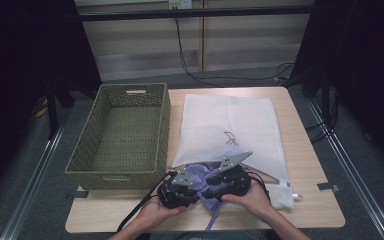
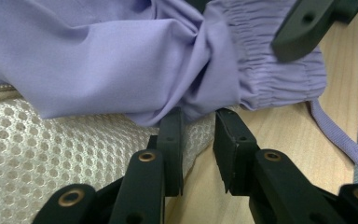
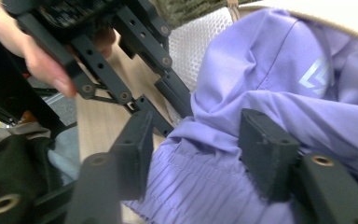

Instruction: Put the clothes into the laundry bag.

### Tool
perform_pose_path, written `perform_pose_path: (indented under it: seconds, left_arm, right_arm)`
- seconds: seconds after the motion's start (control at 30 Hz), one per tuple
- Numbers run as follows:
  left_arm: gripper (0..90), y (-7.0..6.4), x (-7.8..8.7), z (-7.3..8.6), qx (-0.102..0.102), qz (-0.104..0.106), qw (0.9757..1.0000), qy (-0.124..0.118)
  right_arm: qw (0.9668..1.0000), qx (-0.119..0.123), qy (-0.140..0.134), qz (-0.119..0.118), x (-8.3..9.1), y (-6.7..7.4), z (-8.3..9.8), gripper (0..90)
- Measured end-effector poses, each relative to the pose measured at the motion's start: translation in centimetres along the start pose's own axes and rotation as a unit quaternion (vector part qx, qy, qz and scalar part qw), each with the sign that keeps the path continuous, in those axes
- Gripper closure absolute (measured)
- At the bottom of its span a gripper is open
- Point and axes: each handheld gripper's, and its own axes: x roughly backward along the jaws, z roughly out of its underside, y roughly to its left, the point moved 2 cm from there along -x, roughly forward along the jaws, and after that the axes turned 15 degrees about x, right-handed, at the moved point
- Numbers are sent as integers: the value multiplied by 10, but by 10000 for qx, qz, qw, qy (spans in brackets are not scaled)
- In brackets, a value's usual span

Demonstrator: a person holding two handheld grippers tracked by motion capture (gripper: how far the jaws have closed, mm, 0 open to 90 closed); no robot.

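No readable writing; a pale geometric logo [image 3: 314,77] marks the crumpled lilac garment [image 1: 207,181]. Left claw [image 2: 198,122] pinches its fold; right claw [image 3: 198,154] stands open astride its elastic waistband.

No readable words anywhere, just a pale angular logo [image 3: 315,76] on the purple garment [image 3: 270,70], upper right.

Garment [image 1: 207,182] lies on mesh bag [image 1: 225,127], basket [image 1: 122,135] left.
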Motion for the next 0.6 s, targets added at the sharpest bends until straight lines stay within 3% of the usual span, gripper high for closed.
perform_pose_path:
  seconds: [0.13, 0.17, 0.27, 0.33, 0.4, 0.47, 0.5, 0.6]
  left_arm:
    - [740, 1, 1, 0, -128, -59, 9998, 111]
    - [740, 0, 0, 0, -35, -18, 10000, 53]
    - [739, 0, 1, 0, -21, -9, 10000, 45]
    - [731, -1, 2, 0, -98, -74, 9999, 36]
    - [674, -1, 8, -3, -318, -231, 9992, 22]
    - [682, -1, 18, -5, -110, -171, 9994, -269]
    - [693, -1, 21, -4, -108, -174, 9992, -348]
    - [719, 3, 26, 4, 17, -145, 9995, -292]
  right_arm:
    - [9996, 231, 147, 57, -9, 3, 4, 367]
    - [9995, 248, 167, 39, -11, 3, 5, 363]
    - [9994, 267, 207, -34, -14, 4, 9, 362]
    - [9990, 346, 292, 21, -17, 7, 13, 372]
    - [9973, 598, 391, 184, -19, 13, 16, 371]
    - [9966, 678, 411, 226, -21, 16, 16, 371]
    - [9967, 689, 377, 212, -21, 15, 16, 385]
    - [9967, 654, 417, 246, -20, 14, 18, 465]
